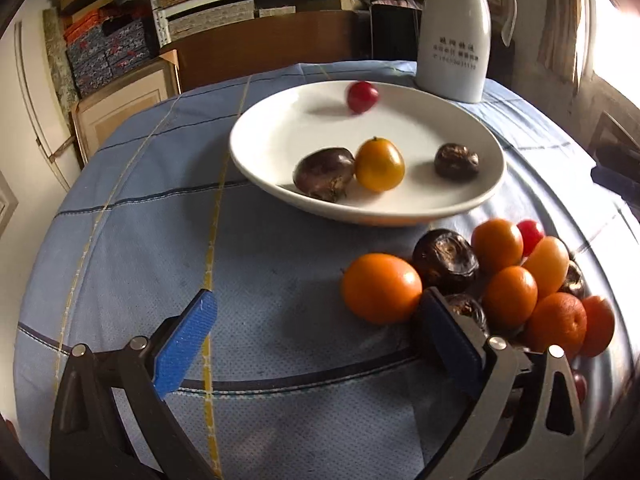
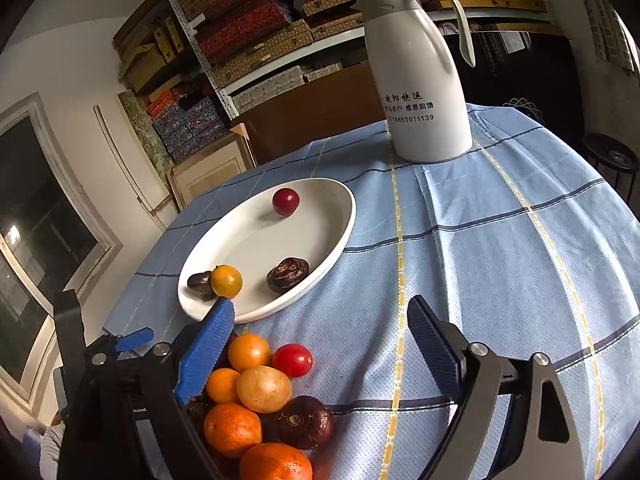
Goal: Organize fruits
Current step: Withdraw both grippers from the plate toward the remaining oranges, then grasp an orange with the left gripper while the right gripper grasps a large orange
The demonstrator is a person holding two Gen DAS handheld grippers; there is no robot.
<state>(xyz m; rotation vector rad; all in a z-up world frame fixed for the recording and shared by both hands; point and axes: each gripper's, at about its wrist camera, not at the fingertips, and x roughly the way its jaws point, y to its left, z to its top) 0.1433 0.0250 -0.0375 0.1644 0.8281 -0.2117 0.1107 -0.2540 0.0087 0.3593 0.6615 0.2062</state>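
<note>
Blue checked cloth (image 1: 280, 272) covers the round bench, and on it we see a shallow white oval ceramic plate (image 1: 280, 132) (image 2: 320, 216) with four fruits inside. A small red cherry tomato (image 1: 362, 97) (image 2: 286, 201) lies toward the plate's far side, blurred in the left wrist view. Nearer the front rim, a dark purple wrinkled passion fruit (image 1: 324, 174) (image 2: 200, 282) touches a small yellow-orange kumquat (image 1: 379, 165) (image 2: 226, 281), and a second dark wrinkled passion fruit (image 1: 456, 161) (image 2: 287, 274) sits apart from them.

Our left claw (image 1: 316, 344) is released, its blue-padded fingers wide apart and holding nothing; its right finger stands just beside a loose pile of oranges, kumquats, passion fruits and cherry tomatoes (image 1: 500, 280) (image 2: 260, 392) heaped on the cloth near the plate. Our right claw (image 2: 320, 356) is also spread wide and empty, hovering over the same pile, with its left finger next to the fruits.

Behind the plate stands a tall white insulated jug with a curved handle (image 1: 456, 36) (image 2: 420, 80), printed with dark characters. Shelves stacked with patterned boxes (image 2: 248, 32) fill the wall beyond.
</note>
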